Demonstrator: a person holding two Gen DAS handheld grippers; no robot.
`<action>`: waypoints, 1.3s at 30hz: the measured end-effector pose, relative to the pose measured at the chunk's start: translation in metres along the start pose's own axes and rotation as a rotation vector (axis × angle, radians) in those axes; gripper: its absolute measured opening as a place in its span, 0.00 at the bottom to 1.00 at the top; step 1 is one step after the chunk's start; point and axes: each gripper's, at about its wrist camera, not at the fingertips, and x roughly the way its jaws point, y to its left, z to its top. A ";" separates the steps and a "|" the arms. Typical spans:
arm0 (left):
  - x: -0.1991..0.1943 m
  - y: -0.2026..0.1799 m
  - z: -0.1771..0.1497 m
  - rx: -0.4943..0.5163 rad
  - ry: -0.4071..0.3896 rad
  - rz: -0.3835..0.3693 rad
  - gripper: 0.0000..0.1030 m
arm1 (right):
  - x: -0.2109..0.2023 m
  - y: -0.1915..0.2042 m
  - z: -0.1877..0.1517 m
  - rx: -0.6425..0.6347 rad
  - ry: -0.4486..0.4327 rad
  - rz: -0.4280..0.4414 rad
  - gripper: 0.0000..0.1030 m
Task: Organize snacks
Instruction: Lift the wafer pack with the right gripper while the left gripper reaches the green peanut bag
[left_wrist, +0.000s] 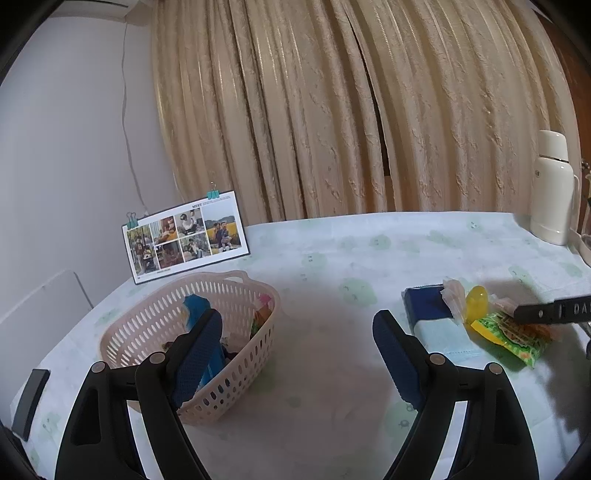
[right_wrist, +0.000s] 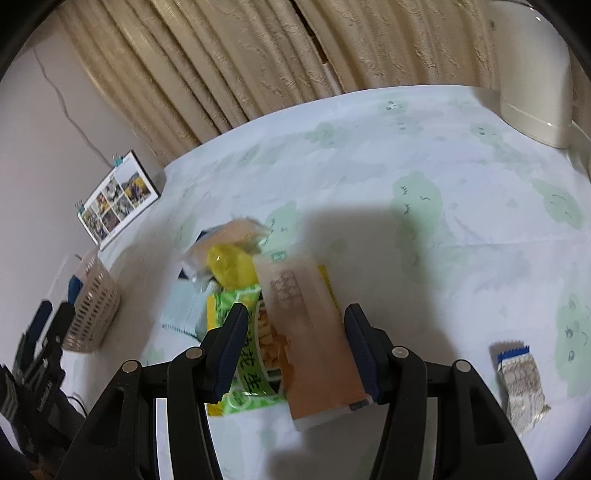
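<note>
Nearest the right wrist camera, the right gripper (right_wrist: 293, 347) stands wide open with nothing clamped: a long, flat orange-brown foil snack packet (right_wrist: 314, 332) lies lengthwise in the gap between the two blue-padded fingers (right_wrist: 229, 350), its near end level with the finger roots and its far end past the tips. It looks light, thin and crinkly, probably slippery on its faces, so the sound hold is across its narrow width near the middle, closing gently so whatever brittle contents it has are not crushed. It rests on a green-and-yellow peanut bag (right_wrist: 240, 369) that runs under the left finger; a translucent yellow plastic pod (right_wrist: 231, 267) sits just beyond the tips, and a small white wrapped biscuit with a blue edge (right_wrist: 521, 384) lies apart, outside the right finger.

The left gripper (left_wrist: 295, 332) is likewise wide open and empty above the table (left_wrist: 332, 369). The pale pink perforated plastic basket (left_wrist: 147, 325), already holding a few packets, sits behind its left finger; the snack pile lies beyond its right finger.
</note>
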 end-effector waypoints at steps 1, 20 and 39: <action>0.000 0.000 0.000 0.001 0.000 0.000 0.81 | 0.001 0.002 -0.001 -0.007 0.003 -0.014 0.51; 0.009 0.001 -0.004 -0.023 0.048 -0.023 0.81 | -0.002 0.022 -0.017 -0.127 0.021 -0.078 0.36; 0.026 -0.007 -0.010 -0.030 0.166 -0.143 0.81 | -0.028 0.013 -0.047 0.003 -0.020 -0.011 0.33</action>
